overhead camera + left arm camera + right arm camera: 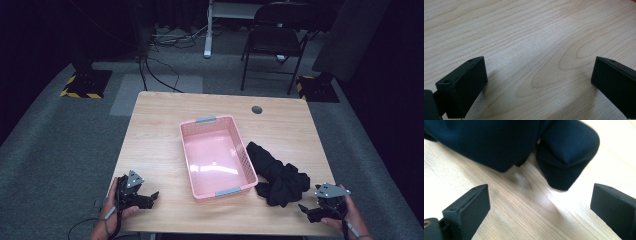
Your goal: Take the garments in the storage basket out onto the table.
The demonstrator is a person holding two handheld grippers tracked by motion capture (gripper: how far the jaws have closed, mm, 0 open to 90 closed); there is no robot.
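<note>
**One basket, one black cloth, two grippers with jaws spread**

One wooden table (160,125). One pink plastic basket (217,156) at its middle, nothing inside. One crumpled black cloth (277,175) on the table just right of the basket. One left gripper (150,199) at the near left corner, jaws wide, bare wood between them. One right gripper (306,210) at the near right corner, jaws wide, near the cloth, not touching. One folding chair (275,40) beyond the table.
</note>
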